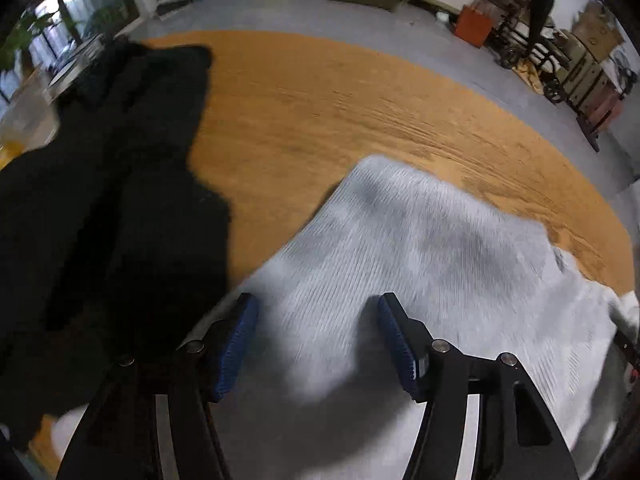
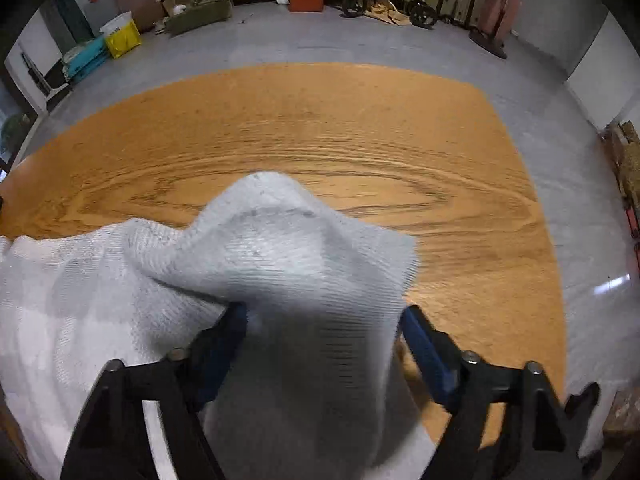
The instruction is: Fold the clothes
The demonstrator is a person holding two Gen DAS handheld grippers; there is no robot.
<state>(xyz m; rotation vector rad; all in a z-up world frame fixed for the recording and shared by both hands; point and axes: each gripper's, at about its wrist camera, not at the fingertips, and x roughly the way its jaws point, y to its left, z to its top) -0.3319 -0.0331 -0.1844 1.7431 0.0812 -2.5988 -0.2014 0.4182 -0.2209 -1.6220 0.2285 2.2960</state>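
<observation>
near the desk's (image 2: 280, 128) front edge, white knit garment (image 1: 420, 232) bunched up, black garment (image 1: 120, 200) heaped along the left edge. left gripper (image 1: 318, 308) spread wide over the white knit. right gripper (image 2: 322, 316) spread too, cloth draped loose between its fingers.

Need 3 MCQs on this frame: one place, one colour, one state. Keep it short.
1. The black garment lies where relative to the white ribbed knit garment in the left wrist view?
A left B right C underneath
2. The wooden tabletop is:
A grey B orange-brown C white
3. The right gripper fingers are:
A clamped shut B open, cloth between C out of view

Key: 1 A, black fabric fills the left side. 2 B, orange-brown grain shows. 3 B, blue pads stand apart around the fold.
</observation>
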